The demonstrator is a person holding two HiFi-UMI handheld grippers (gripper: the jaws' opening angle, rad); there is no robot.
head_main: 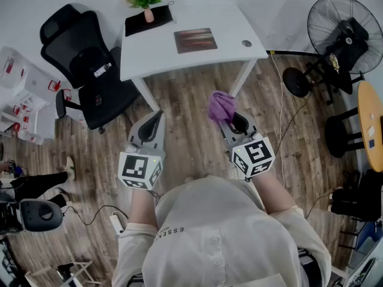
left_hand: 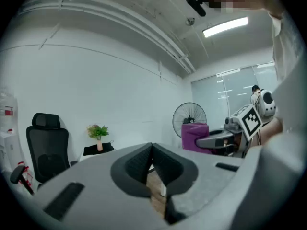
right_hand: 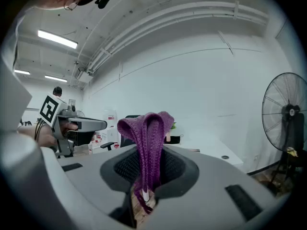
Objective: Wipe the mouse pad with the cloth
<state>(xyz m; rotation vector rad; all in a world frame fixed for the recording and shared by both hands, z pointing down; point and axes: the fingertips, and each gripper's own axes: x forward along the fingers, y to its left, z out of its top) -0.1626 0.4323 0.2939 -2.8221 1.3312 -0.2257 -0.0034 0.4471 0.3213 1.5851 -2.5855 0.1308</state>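
The dark reddish mouse pad (head_main: 195,40) lies flat near the middle of a white desk (head_main: 227,23), far ahead of both grippers. A purple knitted cloth (head_main: 221,105) (right_hand: 147,143) bunches up out of my right gripper (head_main: 229,119) (right_hand: 149,174), whose jaws are shut on it. The cloth (left_hand: 194,135) also shows at the right of the left gripper view. My left gripper (head_main: 157,122) (left_hand: 152,169) is shut with nothing in it. Both are held in the air over the wooden floor, short of the desk.
A black office chair (head_main: 84,64) stands left of the desk. On the desk's back left sit a small potted plant (head_main: 145,0) and a black pad (head_main: 148,21). A standing fan (head_main: 341,31) and stools are at the right, with cables on the floor.
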